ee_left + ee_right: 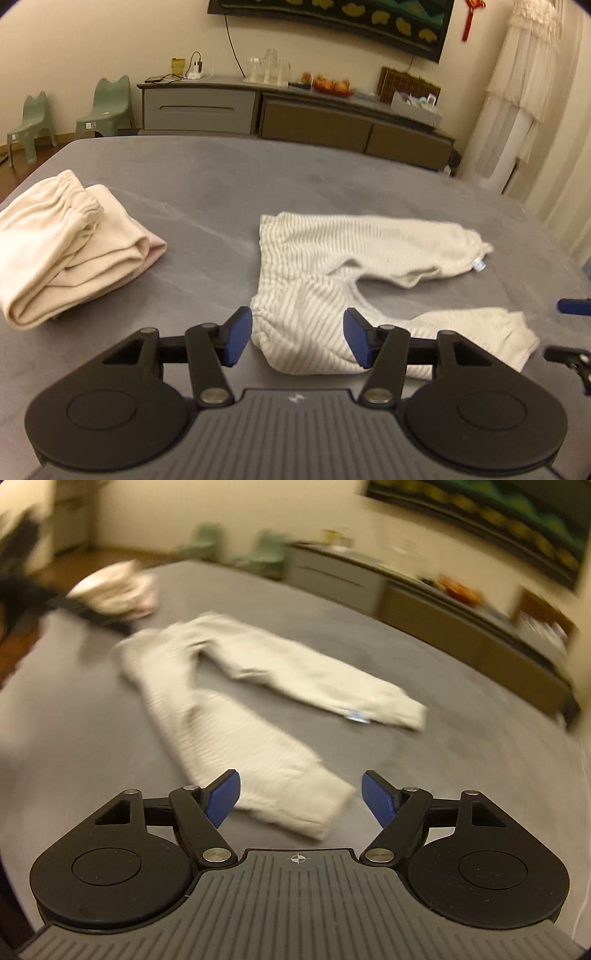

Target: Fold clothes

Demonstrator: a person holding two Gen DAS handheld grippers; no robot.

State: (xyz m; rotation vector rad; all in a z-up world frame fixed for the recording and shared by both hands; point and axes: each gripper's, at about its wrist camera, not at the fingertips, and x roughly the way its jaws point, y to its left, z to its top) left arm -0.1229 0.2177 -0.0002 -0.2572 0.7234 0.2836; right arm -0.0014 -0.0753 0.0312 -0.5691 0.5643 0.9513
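Note:
Striped white-grey trousers (332, 266) lie spread flat on the grey bed (207, 192), legs pointing right and apart. My left gripper (297, 338) is open and empty, just in front of the waistband end. In the blurred right wrist view the trousers (236, 701) lie ahead, and my right gripper (301, 797) is open and empty just short of the near leg's cuff (317, 805). The right gripper's fingers also show at the right edge of the left wrist view (574, 306).
A folded cream garment pile (62, 243) sits on the bed at the left, also in the right wrist view (118, 590). Beyond the bed stand a low grey cabinet (258, 110), two green stools (107, 107) and a white curtain (524, 96).

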